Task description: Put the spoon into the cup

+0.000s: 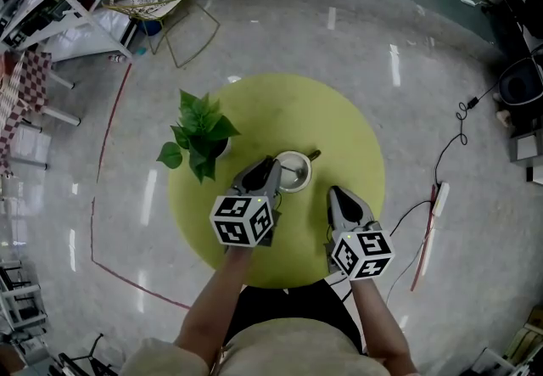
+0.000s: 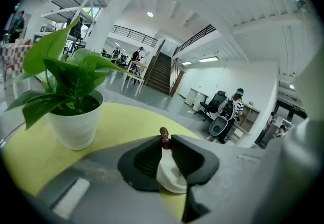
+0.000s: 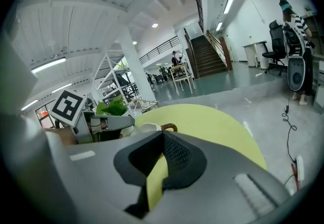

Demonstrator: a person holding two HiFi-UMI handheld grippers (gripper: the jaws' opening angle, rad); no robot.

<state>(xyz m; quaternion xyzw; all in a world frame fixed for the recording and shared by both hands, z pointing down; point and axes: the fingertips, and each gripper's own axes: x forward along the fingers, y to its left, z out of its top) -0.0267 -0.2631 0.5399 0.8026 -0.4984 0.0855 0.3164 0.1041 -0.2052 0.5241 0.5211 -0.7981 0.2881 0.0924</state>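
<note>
Jaws of the left gripper (image 2: 165, 142) stand a little apart with nothing clamped between them. Through the gap shows a small round white cup (image 2: 171, 177), and above it the tip of a brown-handled spoon (image 2: 164, 136). In the head view this gripper's tips sit just beside the cup's left rim. The spoon already lies in the cup, its handle leaning out over the far right rim. The right gripper (image 3: 162, 137) has its tips together and holds nothing; it hovers near the cup's right side, apart from it. Both grippers are over a round yellow-green table (image 1: 339, 124). A leafy green plant (image 1: 199, 132) in a white pot (image 2: 76, 124) stands on the table to the left of the cup. Around the table lies a glossy grey floor (image 1: 280, 35), with a white power strip (image 1: 439, 196) at the right.
</note>
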